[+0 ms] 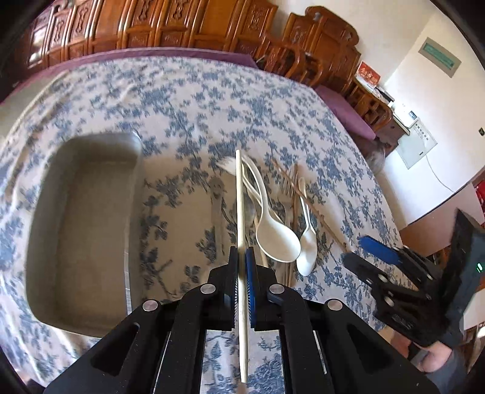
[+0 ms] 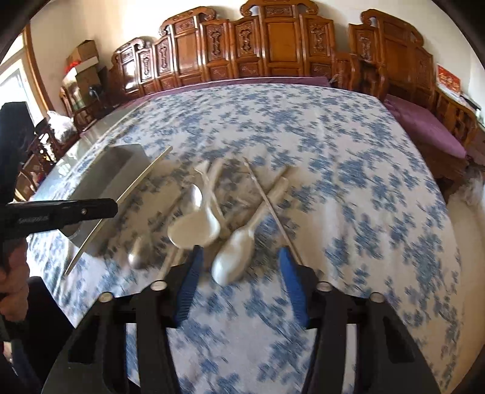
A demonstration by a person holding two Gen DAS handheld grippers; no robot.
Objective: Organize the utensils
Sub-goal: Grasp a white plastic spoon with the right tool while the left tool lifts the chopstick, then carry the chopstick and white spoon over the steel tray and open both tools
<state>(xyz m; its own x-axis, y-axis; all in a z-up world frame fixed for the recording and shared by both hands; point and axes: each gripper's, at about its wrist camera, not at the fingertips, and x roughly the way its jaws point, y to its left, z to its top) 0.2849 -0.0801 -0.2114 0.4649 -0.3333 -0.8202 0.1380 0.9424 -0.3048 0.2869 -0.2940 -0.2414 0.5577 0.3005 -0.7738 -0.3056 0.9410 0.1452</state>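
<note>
You are gripping a pale, slender chopstick (image 1: 241, 212) in your left gripper (image 1: 241, 266), the blue-padded jaws closed tight on its lower half so the longer part is sticking out ahead toward twelve o'clock. Holding it there is probably keeping the tip steerable for the drop into the grey rectangular metal tray (image 1: 81, 224), which is sitting empty at about nine o'clock of that gripper on the blue-flowered tablecloth (image 1: 194, 100).

Your right gripper (image 2: 239, 263) is hovering with its jaws apart and nothing between the pads; a small white plastic spoon (image 2: 233, 254) is lying just ahead of the gap, so you seem to be lining up on it.

The rest of the pile is lying at twelve to one o'clock of the left gripper: a large white plastic ladle-shaped spoon (image 1: 274, 236), a white plastic fork (image 1: 225, 166), a metal fork (image 1: 285, 185) and a thin brown wooden chopstick (image 1: 306, 200), all crossing over one another. That tangle is what is standing in your way; in my judgement, lifting one piece could drag its neighbours. In the right wrist view the wooden stick is crossing the small spoon's handle, so watch that. Carved wooden chairs (image 1: 169, 27) are lining the table's far edge, well clear.
</note>
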